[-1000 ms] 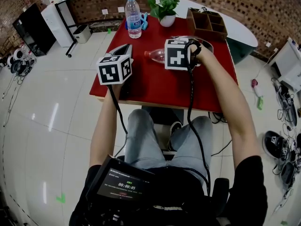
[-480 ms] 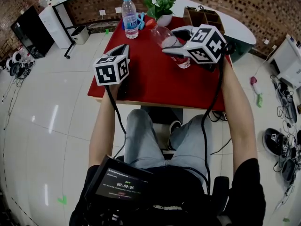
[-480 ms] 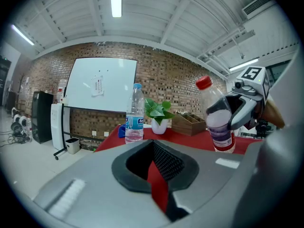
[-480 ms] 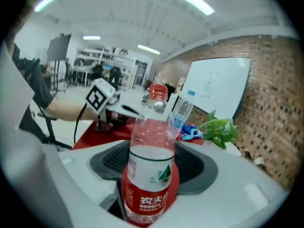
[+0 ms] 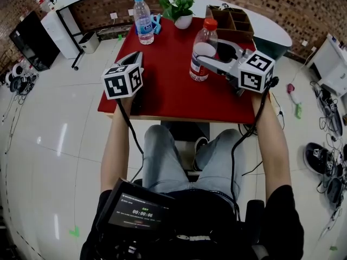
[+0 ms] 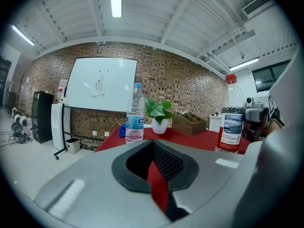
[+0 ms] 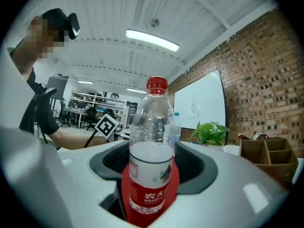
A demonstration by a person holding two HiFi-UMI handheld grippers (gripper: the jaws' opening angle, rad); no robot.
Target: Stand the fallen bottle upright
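A clear bottle (image 5: pixel 201 50) with a red cap and red label stands upright on the red table (image 5: pixel 168 88), right of centre. My right gripper (image 5: pixel 209 59) is shut on its middle from the right side. In the right gripper view the bottle (image 7: pixel 152 160) fills the gap between the jaws, cap up. My left gripper (image 5: pixel 136 58) hovers over the table's left part, shut and holding nothing. It is well apart from the bottle. In the left gripper view (image 6: pixel 159 186) the bottle (image 6: pixel 231 122) shows at the right.
A second bottle (image 5: pixel 142 19) with a blue cap and label stands at the far left of the table, beside a potted plant (image 5: pixel 179 7). A wooden organiser (image 5: pixel 230 20) sits at the far right corner. The white tiled floor (image 5: pixel 65 134) surrounds the table.
The bottle lay on its side in my right gripper one second ago. It was lifted and tipped, and now it is upright on the table. My left gripper barely moved.
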